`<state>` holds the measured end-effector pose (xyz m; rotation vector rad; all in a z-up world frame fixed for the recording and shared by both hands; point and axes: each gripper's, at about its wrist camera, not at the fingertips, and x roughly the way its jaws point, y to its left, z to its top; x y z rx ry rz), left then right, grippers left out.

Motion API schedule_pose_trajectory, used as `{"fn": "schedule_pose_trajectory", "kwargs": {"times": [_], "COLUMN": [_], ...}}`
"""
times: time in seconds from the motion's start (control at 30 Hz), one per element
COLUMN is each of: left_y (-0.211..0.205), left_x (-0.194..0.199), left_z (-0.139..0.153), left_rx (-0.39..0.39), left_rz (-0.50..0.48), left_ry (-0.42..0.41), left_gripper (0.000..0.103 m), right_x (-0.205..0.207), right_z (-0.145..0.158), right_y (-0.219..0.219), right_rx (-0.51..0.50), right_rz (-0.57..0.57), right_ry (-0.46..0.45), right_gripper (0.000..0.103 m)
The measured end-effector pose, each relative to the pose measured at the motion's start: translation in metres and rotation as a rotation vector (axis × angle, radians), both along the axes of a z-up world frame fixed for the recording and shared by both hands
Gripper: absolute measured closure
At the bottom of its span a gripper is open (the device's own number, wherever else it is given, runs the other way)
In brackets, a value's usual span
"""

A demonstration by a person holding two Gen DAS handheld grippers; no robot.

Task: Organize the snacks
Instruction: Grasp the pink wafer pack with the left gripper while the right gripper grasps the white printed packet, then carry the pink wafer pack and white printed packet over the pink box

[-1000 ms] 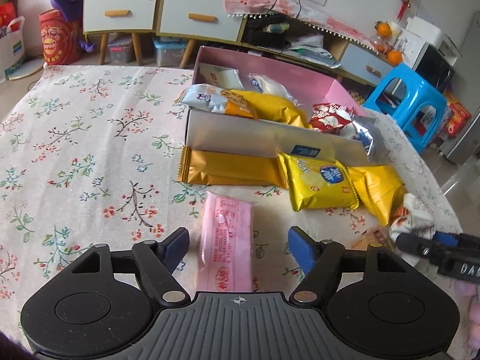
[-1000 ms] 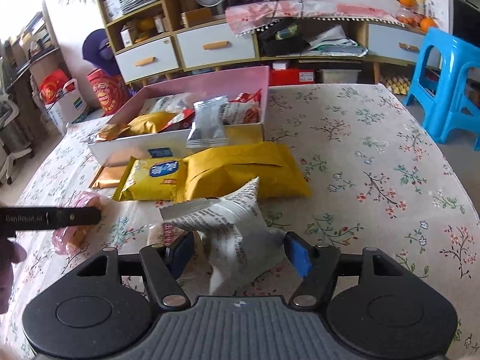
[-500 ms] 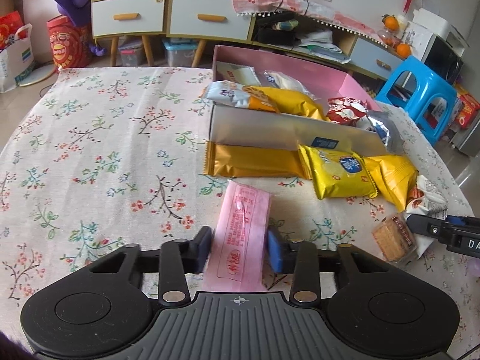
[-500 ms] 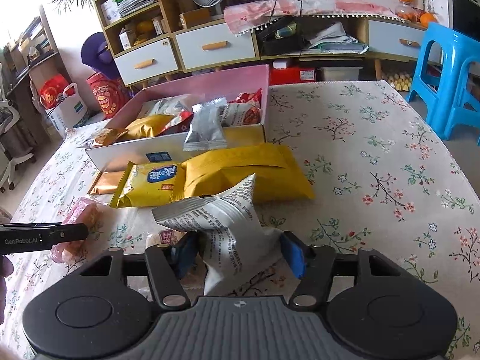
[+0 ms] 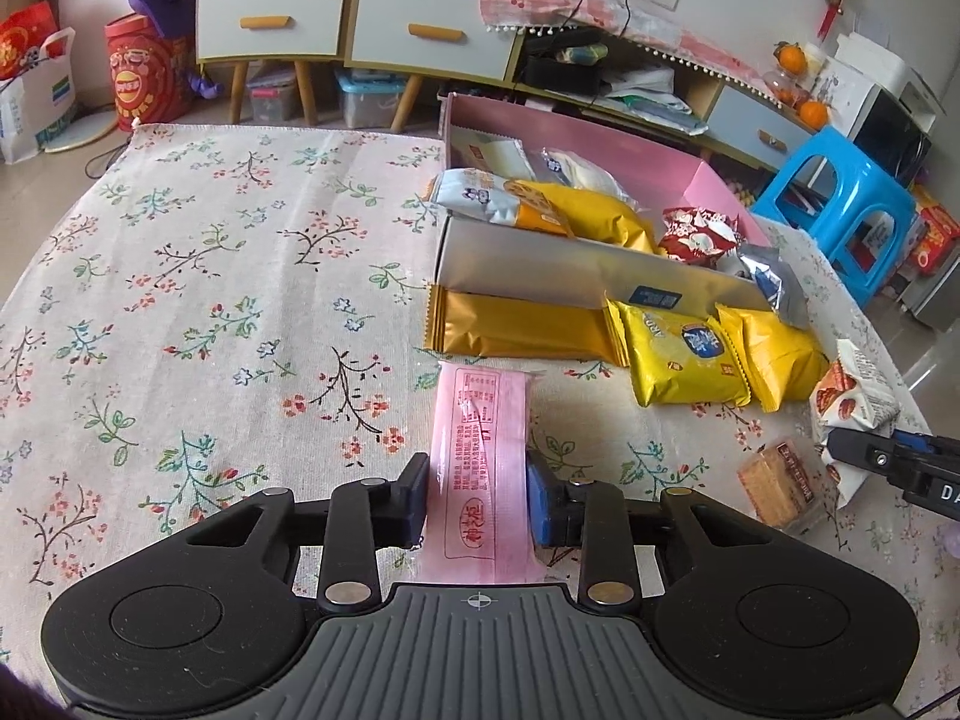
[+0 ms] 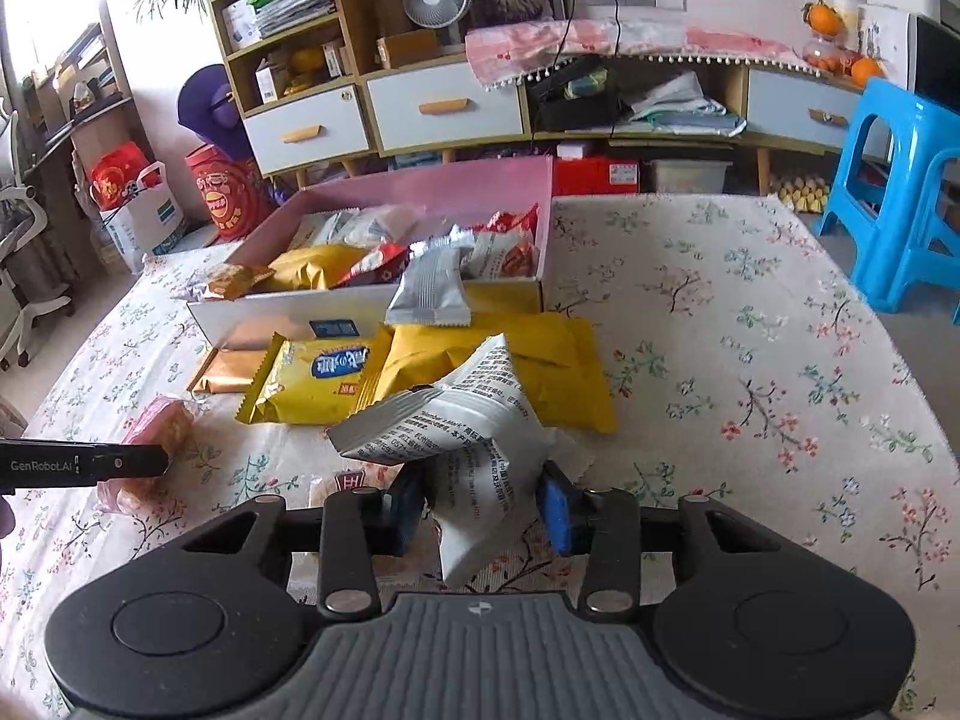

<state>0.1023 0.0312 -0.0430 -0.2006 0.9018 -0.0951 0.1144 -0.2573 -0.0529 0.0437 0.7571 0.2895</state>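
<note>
Snacks (image 5: 684, 354) strewn on my floral cloth (image 5: 198, 276) by pink box (image 5: 540, 282) | cloth's left half bare | my left gripper (image 5: 477, 495) closing, pinching pink pack (image 5: 480, 444) | my right gripper (image 6: 480, 510) closing on white pack (image 6: 474, 438)

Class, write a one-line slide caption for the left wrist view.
Left gripper closing on a pink packet near the snack box.

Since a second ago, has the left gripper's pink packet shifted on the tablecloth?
Yes. The pink packet now sits farther from the box and nearer the camera, between the closing left gripper fingers.
</note>
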Motion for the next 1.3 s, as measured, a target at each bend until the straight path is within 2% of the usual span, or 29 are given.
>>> {"fn": "schedule_pose_trajectory", "kwargs": {"times": [0.33, 0.67, 0.97, 1.17, 1.3], "left_y": [0.003, 0.0, -0.012, -0.023, -0.03], "left_x": [0.003, 0.023, 0.045, 0.071, 0.097], "left_z": [0.017, 0.037, 0.048, 0.055, 0.056], "left_rx": [-0.031, -0.05, -0.122, -0.099, -0.029], "left_rz": [0.01, 0.042, 0.062, 0.028, 0.021], "left_ry": [-0.029, -0.092, -0.13, -0.18, -0.181], "left_gripper": [0.074, 0.074, 0.074, 0.074, 0.074], "right_x": [-0.003, 0.02, 0.056, 0.08, 0.097], "right_z": [0.022, 0.048, 0.069, 0.063, 0.057], "right_y": [-0.005, 0.006, 0.005, 0.007, 0.009], "right_rx": [0.027, 0.043, 0.16, 0.229, 0.249], "right_rz": [-0.013, -0.041, -0.133, -0.168, -0.185], "right_ry": [-0.04, -0.048, -0.063, -0.03, -0.033], "right_gripper": [0.073, 0.073, 0.073, 0.072, 0.072]}}
